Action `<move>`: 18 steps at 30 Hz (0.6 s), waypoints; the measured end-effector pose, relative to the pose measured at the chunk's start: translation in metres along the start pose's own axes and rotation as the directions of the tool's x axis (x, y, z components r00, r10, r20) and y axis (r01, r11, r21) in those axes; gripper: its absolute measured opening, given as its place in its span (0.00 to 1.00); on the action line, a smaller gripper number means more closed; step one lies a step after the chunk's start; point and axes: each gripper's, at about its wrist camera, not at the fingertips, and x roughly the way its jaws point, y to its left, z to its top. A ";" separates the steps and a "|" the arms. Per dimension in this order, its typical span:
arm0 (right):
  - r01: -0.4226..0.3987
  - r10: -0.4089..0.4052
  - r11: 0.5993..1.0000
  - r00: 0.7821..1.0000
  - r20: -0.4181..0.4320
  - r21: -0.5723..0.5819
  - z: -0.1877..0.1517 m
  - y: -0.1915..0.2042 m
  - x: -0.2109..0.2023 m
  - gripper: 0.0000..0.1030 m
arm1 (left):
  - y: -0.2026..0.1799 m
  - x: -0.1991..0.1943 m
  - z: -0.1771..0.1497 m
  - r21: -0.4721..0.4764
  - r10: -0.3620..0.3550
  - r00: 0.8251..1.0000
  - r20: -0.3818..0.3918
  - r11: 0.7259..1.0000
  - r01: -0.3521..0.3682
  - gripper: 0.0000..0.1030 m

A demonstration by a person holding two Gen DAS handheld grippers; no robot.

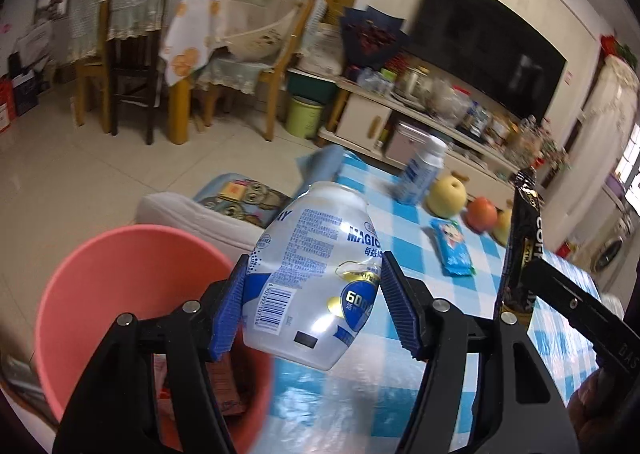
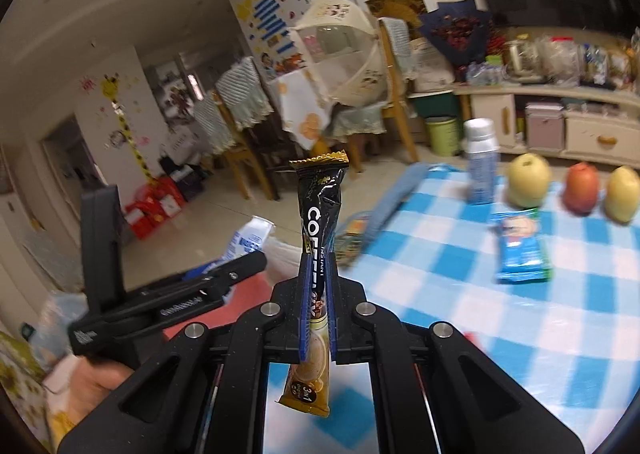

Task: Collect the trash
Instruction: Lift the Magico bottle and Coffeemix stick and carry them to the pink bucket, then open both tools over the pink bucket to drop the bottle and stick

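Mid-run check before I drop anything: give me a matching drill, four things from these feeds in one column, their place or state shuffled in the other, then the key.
Things:
1. crushed plastic bottle
2. coffee sachet
3. pink bin
4. blue snack packet

Places or states:
A. lying flat on the checked cloth
B. clamped in the right gripper
C. beside the table, wrappers inside
D. between the left gripper pads

Pairs: 1-D, 2-B, 3-C, 4-A
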 end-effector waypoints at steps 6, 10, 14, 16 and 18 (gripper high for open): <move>-0.103 0.103 0.995 0.993 -0.052 0.002 -0.003 0.052 0.043 0.07 | 0.046 -0.014 0.007 -0.097 0.090 0.996 0.030 0.992 -0.086 0.63; -0.147 0.146 0.989 0.986 -0.084 0.003 -0.009 0.082 0.070 0.07 | 0.066 -0.021 0.009 -0.148 0.127 0.991 0.040 0.982 -0.120 0.63; -0.166 0.165 0.986 0.978 -0.129 0.010 -0.020 0.101 0.098 0.10 | 0.078 -0.020 0.011 -0.183 0.194 0.980 0.039 0.966 -0.184 0.65; -0.163 0.165 0.986 0.975 -0.149 0.027 -0.026 0.104 0.107 0.10 | 0.084 -0.020 0.012 -0.199 0.230 0.972 0.037 0.955 -0.219 0.76; -0.148 0.153 0.988 0.974 -0.167 0.042 -0.034 0.102 0.112 0.10 | 0.086 -0.020 0.012 -0.202 0.248 0.968 0.037 0.951 -0.236 0.81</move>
